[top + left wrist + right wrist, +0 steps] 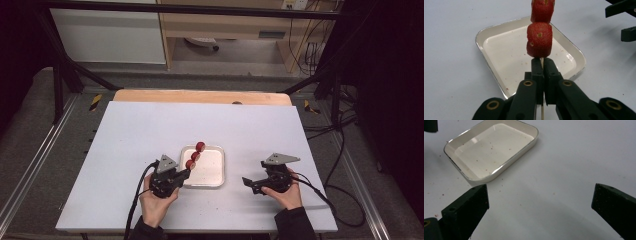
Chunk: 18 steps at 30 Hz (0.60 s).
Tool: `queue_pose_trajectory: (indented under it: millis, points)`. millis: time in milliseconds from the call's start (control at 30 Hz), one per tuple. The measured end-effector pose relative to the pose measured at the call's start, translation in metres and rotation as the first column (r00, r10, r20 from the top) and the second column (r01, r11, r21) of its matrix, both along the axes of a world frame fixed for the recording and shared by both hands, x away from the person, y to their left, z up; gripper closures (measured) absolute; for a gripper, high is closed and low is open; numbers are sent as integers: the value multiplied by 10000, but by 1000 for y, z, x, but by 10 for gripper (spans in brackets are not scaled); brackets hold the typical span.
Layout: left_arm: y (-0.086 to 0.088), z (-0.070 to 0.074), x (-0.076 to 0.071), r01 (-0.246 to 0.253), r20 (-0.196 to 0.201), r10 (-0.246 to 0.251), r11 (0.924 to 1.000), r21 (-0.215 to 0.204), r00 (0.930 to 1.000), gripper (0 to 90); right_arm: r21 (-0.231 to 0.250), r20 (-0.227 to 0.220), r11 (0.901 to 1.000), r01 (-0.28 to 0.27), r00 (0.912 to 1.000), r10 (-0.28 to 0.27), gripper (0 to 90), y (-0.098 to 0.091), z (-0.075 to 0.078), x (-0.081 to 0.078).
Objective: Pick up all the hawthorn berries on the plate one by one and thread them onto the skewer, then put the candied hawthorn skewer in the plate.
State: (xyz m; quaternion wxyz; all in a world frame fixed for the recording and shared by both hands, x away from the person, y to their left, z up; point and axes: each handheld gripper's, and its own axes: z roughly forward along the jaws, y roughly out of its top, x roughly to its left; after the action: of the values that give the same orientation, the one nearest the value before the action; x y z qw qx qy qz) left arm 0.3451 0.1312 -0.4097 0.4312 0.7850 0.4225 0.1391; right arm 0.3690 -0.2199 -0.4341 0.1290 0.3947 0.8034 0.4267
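Skewer point(542, 62) of three red strawberry pieces point(539, 40) clamped by its thin stick in the left gripper point(543, 65), jaws pressed tight on it. Fruit stacked just beyond the jaw tips, poised over the near left corner of a white tray point(499, 53). Tray bare but for red specks, set on a pale table point(130, 135). Right gripper point(540, 200) off to the tray's far side, well apart, jaws spread wide with nothing between them, low above the tabletop.

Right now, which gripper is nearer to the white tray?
Left. The left gripper holds a skewer of red pieces over the tray's left edge; the right gripper, jaws open, rests apart on the table to its right.
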Motion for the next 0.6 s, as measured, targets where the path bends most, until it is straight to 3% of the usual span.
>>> queue_pose_trajectory:
  millis: [267, 600]
  points:
    - [-9, 6, 17, 64, -273, -45, 9973, 728, 9996, 880, -90, -54, 9998, 182, 9998, -182, 16, -16, -6, -7]
    - [-20, -8, 35, 31, -1107, 137, 9886, 1503, 9938, 880, -167, -131, 9996, 248, 9996, -251, 16, -27, -11, -14]
